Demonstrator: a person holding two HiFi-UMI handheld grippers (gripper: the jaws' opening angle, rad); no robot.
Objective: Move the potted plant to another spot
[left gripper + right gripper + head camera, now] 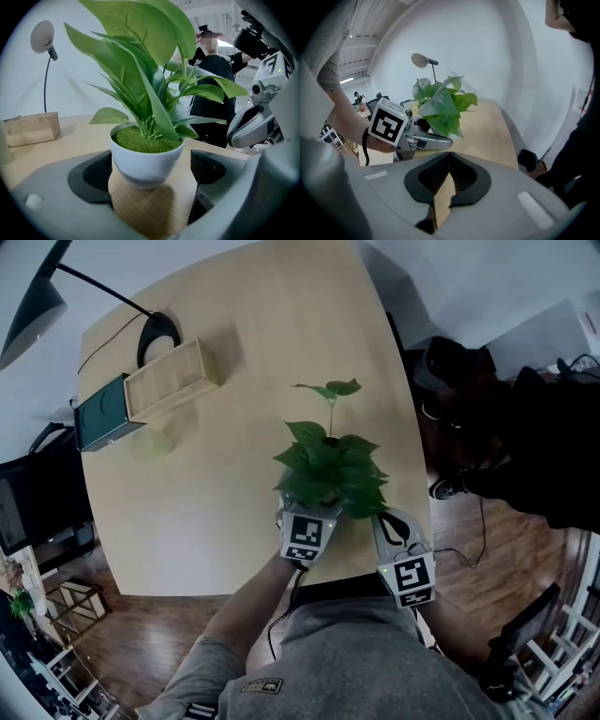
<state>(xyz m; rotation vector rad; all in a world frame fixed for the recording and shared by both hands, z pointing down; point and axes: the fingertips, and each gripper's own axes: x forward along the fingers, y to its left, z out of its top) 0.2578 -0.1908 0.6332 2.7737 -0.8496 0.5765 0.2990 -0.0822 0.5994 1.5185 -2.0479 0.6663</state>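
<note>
Table [216, 484]: light wood, fills the middle of the head view.

Potted plant [328, 470]: is seen standing upright on the table by the near edge, at about 5 o'clock from the table's centre. Broad green leaves, green moss-like fill, white rounded pot [145, 161].

Wooden box [172, 379] and dark green box [101, 412]: are set end to end at about 10 o'clock from the plant, well apart from it. The lamp [33, 306] is placed behind them at the far left corner.

Left gripper [151, 172]: is held at 6 o'clock from the plant. Its jaws are spread wide, with the pot standing between them on the table. The left pad [98, 171] is found just beside the pot wall; contact cannot be judged. The right pad [206, 166] is seen apart from the pot, with a strip of table visible in the gap. No squeeze on the pot is observed.

Right gripper [449, 161]: is held at about 4 o'clock from the plant, beside the left gripper and clear of the pot. Its jaws are brought together at the tips, and nothing is held between them.
</note>
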